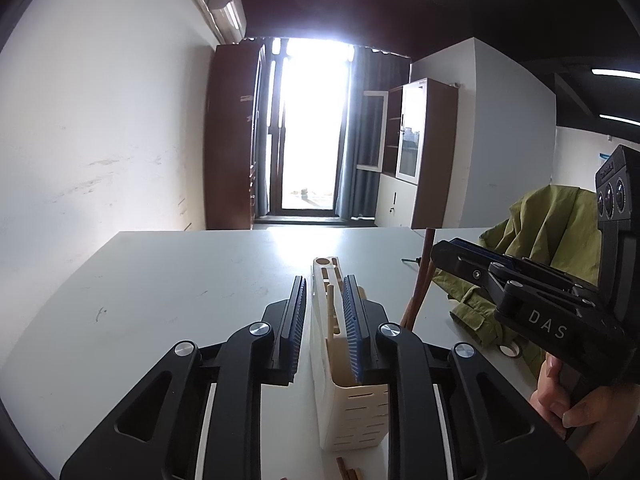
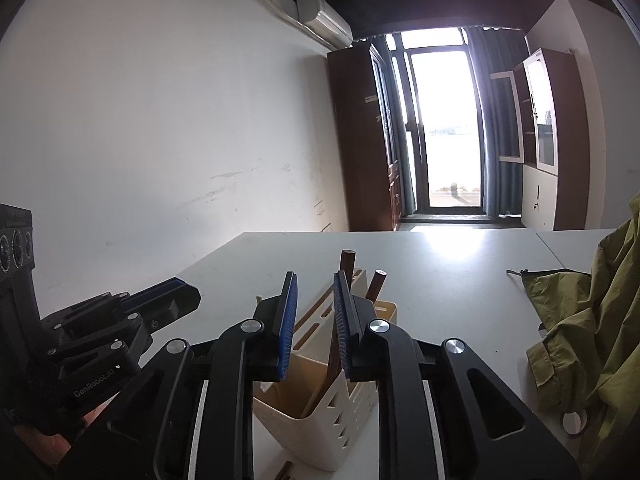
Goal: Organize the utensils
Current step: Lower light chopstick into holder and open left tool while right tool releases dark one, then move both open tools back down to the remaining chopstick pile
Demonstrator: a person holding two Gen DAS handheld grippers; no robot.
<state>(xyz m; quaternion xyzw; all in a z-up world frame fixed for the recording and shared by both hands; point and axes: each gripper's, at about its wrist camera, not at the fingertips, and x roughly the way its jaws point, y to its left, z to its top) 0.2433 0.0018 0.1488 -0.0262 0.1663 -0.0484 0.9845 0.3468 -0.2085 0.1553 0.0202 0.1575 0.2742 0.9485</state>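
Observation:
A cream slotted utensil holder (image 1: 352, 412) stands on the grey table (image 1: 180, 280); it also shows in the right wrist view (image 2: 320, 420). My left gripper (image 1: 324, 312) is open, its fingers straddling the holder's left wall, with pale wooden utensils (image 1: 331, 312) between them. Dark brown wooden handles (image 2: 347, 266) stand in the holder. My right gripper (image 2: 315, 312) is open and empty just above the holder, the handles beside its right finger. The right gripper (image 1: 472, 264) also appears in the left wrist view. More brown sticks (image 1: 348, 472) lie on the table in front of the holder.
An olive green jacket (image 2: 592, 340) lies on the table's right side, with a roll of tape (image 2: 576, 420) under it. A wall is to the left, a bright glass door and cabinets beyond the table's far edge.

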